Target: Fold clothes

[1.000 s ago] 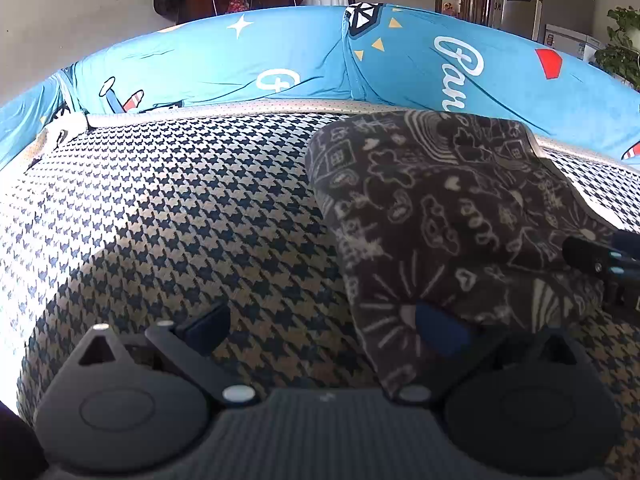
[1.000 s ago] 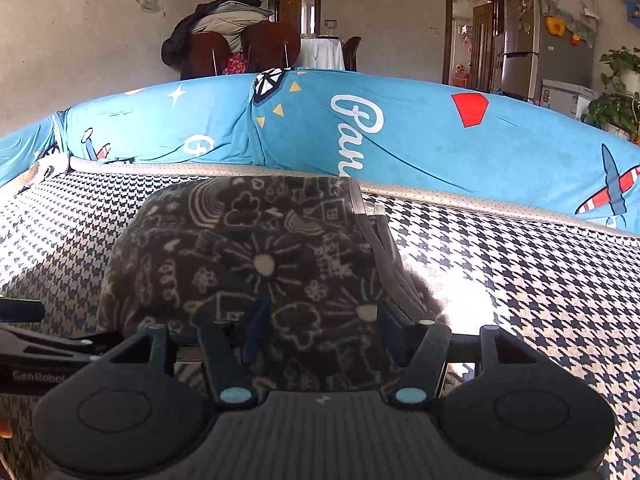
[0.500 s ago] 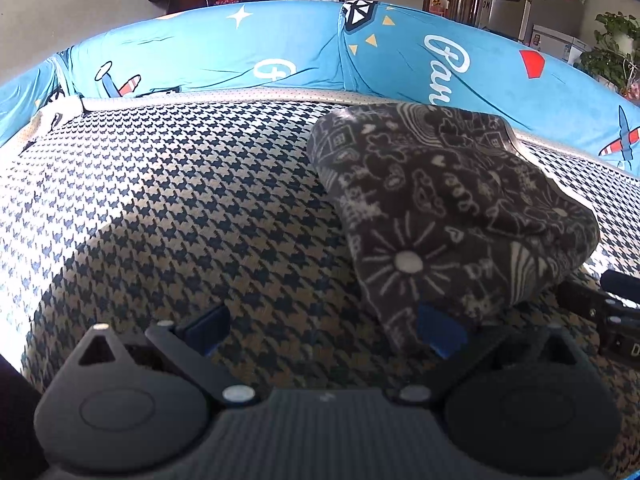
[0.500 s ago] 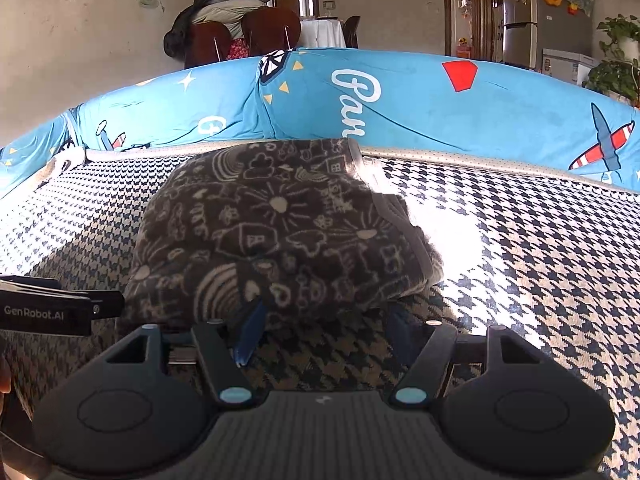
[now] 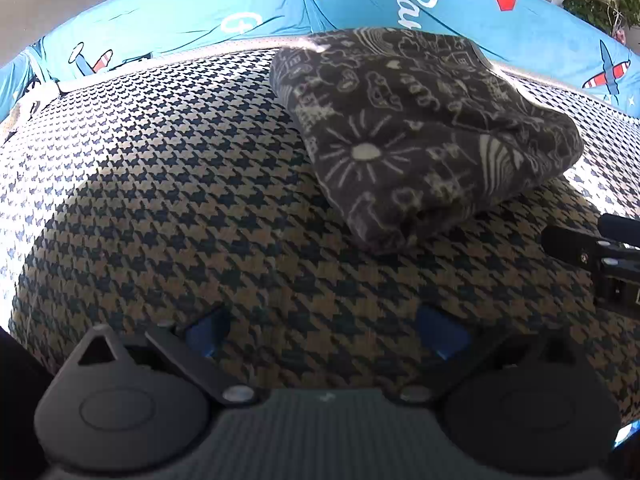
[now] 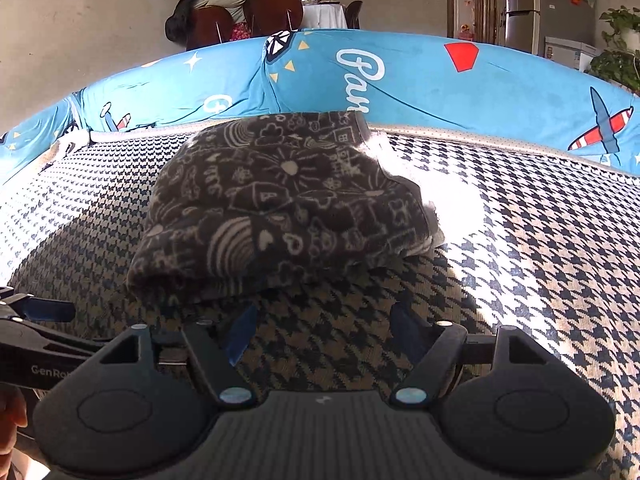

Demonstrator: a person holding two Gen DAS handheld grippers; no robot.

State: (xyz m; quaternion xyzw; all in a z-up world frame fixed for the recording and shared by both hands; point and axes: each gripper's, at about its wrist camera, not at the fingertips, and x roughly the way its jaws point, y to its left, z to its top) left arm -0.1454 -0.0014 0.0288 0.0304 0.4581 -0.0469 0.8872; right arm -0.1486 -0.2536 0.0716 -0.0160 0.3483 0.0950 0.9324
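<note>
That dark grey doodle-print fleece garment [image 5: 420,132] lies folded in a thick bundle on the houndstooth sofa seat [image 5: 168,184] — soft, light, likely springy; pinch its layered near edge. Your left gripper [image 5: 324,336] and right gripper [image 6: 320,332] both gape, empty.

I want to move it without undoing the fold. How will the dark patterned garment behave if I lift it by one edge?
Probably floppy: the dark patterned garment sags into rounded, soft folds. Its fuzzy surface suggests it would not slip much on the houndstooth cover. Lifted by one edge, the stacked layers, visible at its right side, would likely open.
</note>
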